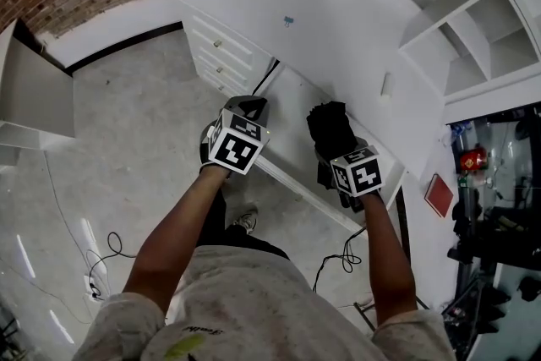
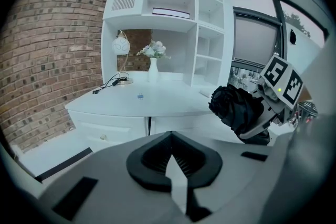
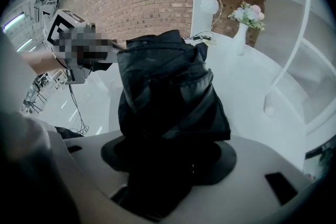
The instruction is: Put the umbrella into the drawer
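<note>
Both bare arms stretched forward, left gripper (image 1: 250,107) fingers together, empty, right gripper (image 1: 336,150) fingers clamped on umbrella (image 1: 328,123)

Even cool daylight, soft shadows. Strong fisheye bending, black vignette in gripper-view corners. Black umbrella (image 3: 168,92) underexposed, near-featureless. Glare streaks on floor (image 1: 34,266).

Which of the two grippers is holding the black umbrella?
The right gripper: its jaws are clamped on the folded black umbrella. The left gripper has nothing between its jaws.
</note>
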Demonstrator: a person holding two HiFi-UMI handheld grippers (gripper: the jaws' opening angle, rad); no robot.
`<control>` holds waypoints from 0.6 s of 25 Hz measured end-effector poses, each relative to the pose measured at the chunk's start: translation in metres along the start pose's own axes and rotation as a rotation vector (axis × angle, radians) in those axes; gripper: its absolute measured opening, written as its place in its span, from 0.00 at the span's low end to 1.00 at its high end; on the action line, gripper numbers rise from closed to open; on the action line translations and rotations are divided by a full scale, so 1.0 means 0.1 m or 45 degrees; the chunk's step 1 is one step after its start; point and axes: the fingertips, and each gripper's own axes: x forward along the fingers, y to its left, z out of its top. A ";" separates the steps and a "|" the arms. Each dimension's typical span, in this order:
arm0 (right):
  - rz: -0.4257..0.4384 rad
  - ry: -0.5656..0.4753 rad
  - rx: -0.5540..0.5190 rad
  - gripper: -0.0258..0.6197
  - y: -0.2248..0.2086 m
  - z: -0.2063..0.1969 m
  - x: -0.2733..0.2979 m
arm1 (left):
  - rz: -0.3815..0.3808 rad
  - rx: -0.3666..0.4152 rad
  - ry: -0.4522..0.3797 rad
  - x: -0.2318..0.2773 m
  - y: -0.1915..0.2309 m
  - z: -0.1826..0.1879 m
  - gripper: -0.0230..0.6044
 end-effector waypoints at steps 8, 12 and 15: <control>0.079 0.091 -0.021 0.43 0.12 0.01 0.30 | 0.008 -0.040 0.013 0.09 0.10 -0.09 0.03; 0.120 0.152 -0.047 0.43 0.18 -0.02 0.46 | 0.006 -0.049 0.021 0.10 0.15 -0.13 0.03; 0.152 0.201 -0.061 0.43 0.22 -0.02 0.56 | 0.007 -0.058 0.021 0.12 0.19 -0.13 0.03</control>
